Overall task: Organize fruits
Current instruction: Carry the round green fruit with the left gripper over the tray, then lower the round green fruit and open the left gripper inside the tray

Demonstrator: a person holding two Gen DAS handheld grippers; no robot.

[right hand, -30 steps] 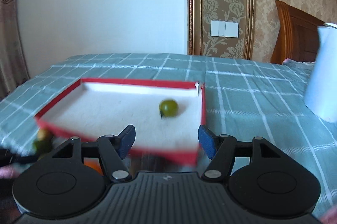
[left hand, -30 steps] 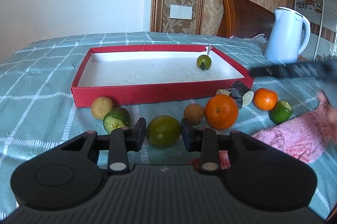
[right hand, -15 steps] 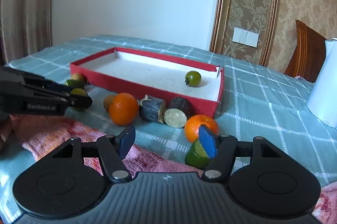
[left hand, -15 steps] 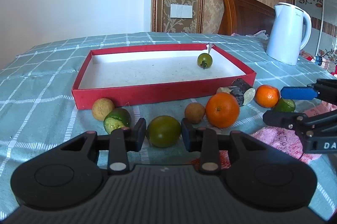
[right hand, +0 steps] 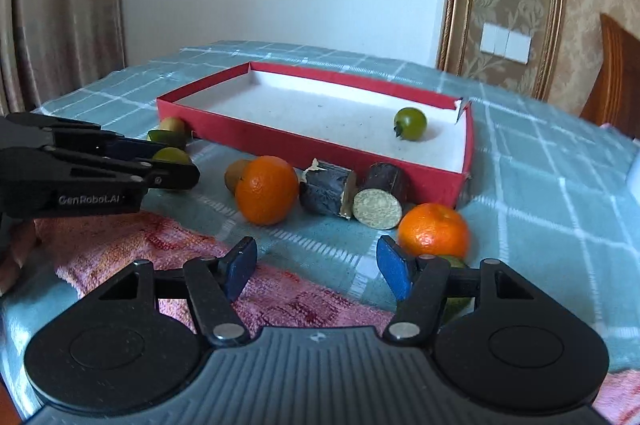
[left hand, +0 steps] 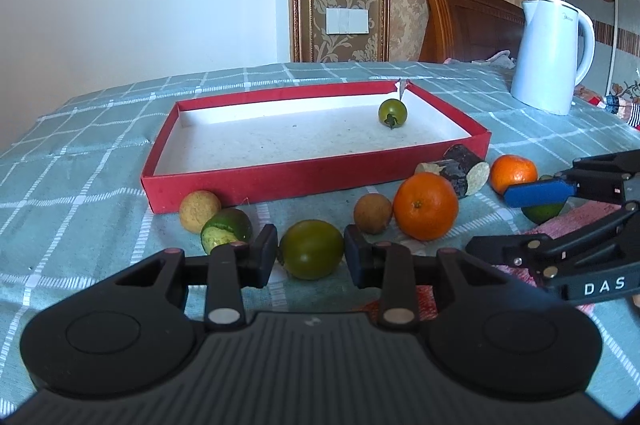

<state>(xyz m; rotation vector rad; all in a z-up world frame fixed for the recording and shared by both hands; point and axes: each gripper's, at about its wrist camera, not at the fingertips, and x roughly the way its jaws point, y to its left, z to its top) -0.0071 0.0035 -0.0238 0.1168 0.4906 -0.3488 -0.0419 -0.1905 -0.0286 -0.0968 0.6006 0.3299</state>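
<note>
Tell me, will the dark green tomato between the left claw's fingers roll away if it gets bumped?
Probably. The dark green tomato looks round and smooth, so a nudge could send it rolling across the checked cloth. Its shiny skin may be slippery between the left claw fingers. It looks firm, yet a hard squeeze might bruise it.

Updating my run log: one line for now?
left tool: shut on green tomato | right tool: open, empty | tray: one small tomato

Red tray [left hand: 256, 181] holding one green tomato [left hand: 393, 112], oranges [left hand: 425, 206] and other fruit lying outside
</note>
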